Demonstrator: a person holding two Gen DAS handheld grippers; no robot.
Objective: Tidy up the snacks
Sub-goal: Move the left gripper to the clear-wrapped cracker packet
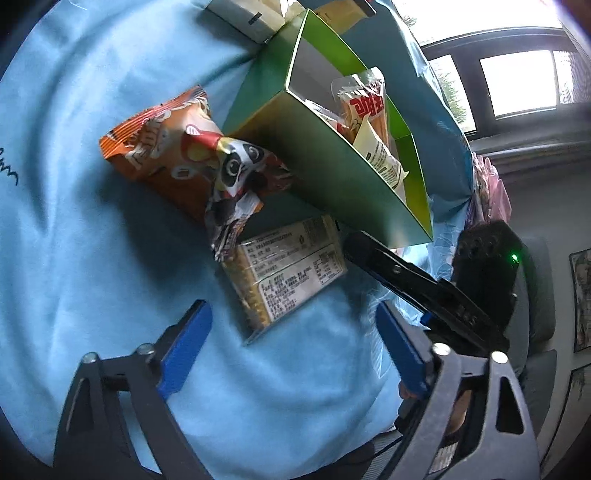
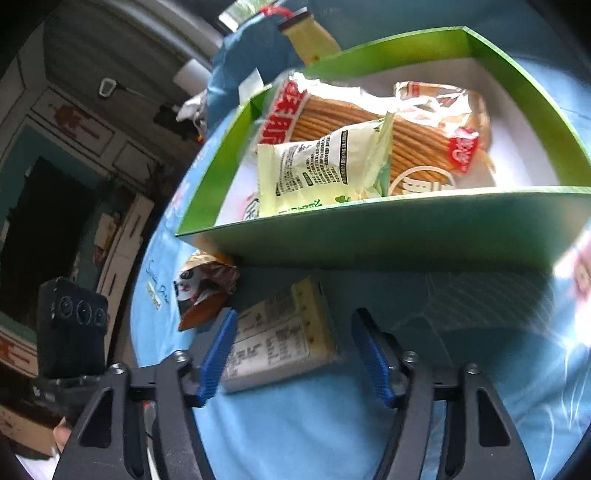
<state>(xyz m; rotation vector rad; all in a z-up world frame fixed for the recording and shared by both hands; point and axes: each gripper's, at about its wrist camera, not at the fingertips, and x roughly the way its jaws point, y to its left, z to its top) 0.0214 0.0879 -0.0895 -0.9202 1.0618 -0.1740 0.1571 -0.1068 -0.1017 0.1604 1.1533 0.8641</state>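
Observation:
A green box point(image 1: 325, 173) point(image 2: 388, 225) stands on the blue cloth and holds a pale green snack pack point(image 2: 321, 170) point(image 1: 384, 158) and a red-labelled biscuit pack point(image 2: 417, 133) point(image 1: 364, 107). A clear cracker pack with a white label point(image 1: 288, 273) point(image 2: 284, 339) lies in front of the box. An orange snack bag point(image 1: 173, 147) and a panda-print bag point(image 1: 240, 177) point(image 2: 203, 284) lie beside it. My left gripper point(image 1: 295, 332) is open above the cracker pack. My right gripper point(image 2: 295, 354) is open with its jaws either side of the cracker pack; its finger shows in the left wrist view point(image 1: 399, 269).
The blue cloth point(image 1: 92, 221) covers the table. More boxes and packs point(image 1: 251, 18) lie behind the green box. A window point(image 1: 517, 85) is at the far right. The table edge runs along the left of the right wrist view point(image 2: 155, 280).

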